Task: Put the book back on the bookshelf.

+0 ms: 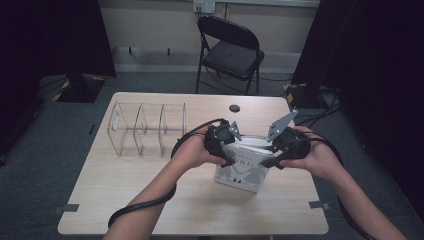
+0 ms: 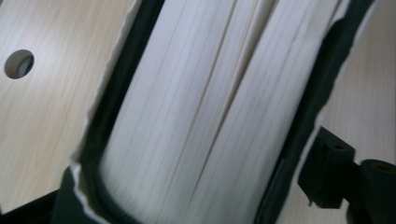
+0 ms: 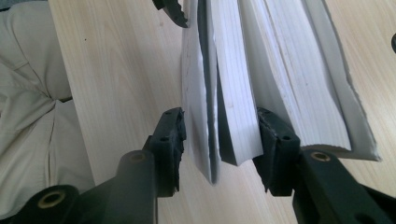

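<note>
- We hold a book [image 1: 242, 167] standing on the light wooden tabletop [image 1: 150, 200], towards its right half, its pale cover with dark figures facing us in the high view.
- Our left tool [image 1: 231, 161] comes in at the book's left upper edge, our right tool [image 1: 269, 161] at its right upper edge; both hands sit close on either side of it.
- In the right gripper view the right tool [image 3: 219, 135] has its two black jaws about a wad of pages and the front cover, narrowly set; the right pad [image 3: 273, 140] lies against the page block, while the left pad seems to stand just clear of the cover.
- In the left gripper view the book's page edges [image 2: 210, 116] run across the frame between dark cover boards, with a split showing between page sections.
- The left tool's jaws are half closed, and whether they press on the book we cannot tell.
- A clear plastic divider rack [image 1: 145, 129] stands on the tabletop's left half, well apart from the book.
- A black folding chair [image 1: 230, 50] stands beyond the tabletop's far edge.
</note>
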`<state>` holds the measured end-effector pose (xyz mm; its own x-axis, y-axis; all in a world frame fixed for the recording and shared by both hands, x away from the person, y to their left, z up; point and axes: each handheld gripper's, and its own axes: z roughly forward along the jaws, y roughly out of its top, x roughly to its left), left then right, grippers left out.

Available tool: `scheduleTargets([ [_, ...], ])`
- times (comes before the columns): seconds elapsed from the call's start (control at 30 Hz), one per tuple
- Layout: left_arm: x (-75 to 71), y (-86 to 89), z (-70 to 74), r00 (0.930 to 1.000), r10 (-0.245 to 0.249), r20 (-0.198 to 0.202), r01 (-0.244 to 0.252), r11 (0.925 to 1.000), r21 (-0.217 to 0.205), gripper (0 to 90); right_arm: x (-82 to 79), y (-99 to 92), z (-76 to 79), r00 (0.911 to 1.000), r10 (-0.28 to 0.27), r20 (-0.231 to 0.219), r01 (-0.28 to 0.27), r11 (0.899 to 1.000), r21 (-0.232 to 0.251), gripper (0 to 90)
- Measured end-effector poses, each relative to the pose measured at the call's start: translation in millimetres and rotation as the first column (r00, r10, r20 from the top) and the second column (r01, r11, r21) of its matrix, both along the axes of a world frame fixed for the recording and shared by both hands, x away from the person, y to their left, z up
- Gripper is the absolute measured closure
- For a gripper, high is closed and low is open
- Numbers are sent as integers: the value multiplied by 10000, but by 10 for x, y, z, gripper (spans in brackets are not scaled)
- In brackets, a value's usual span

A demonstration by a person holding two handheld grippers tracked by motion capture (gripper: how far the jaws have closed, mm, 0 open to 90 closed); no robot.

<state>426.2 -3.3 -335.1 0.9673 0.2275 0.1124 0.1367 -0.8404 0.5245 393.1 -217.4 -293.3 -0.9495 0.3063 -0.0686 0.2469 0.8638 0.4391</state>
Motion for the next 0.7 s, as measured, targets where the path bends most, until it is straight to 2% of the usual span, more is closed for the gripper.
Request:
scheduleTargets([
  [0.33, -106, 0, 65, 9987, -95, -507, 109, 9996, 273, 419, 23, -89, -47, 9997, -121, 206, 118, 9998, 152, 541],
  [0.43, -149, -7, 73, 9979, -147, -629, 161, 9997, 210, 455, 24, -108, -61, 9995, -190, 270, 185, 9996, 212, 528],
  [0.57, -160, -44, 80, 9989, -57, -472, 72, 9995, 307, 424, 32, -123, -74, 9994, -179, 312, 172, 9996, 230, 525],
  [0.6, -155, -59, 83, 9985, 73, -535, -57, 9996, 293, 416, 34, -123, -80, 9991, -210, 366, 204, 9996, 183, 524],
  [0.7, -135, -104, 91, 9982, 56, -598, -40, 9996, 268, 400, 42, -129, -91, 9990, -190, 416, 182, 9997, 183, 522],
])
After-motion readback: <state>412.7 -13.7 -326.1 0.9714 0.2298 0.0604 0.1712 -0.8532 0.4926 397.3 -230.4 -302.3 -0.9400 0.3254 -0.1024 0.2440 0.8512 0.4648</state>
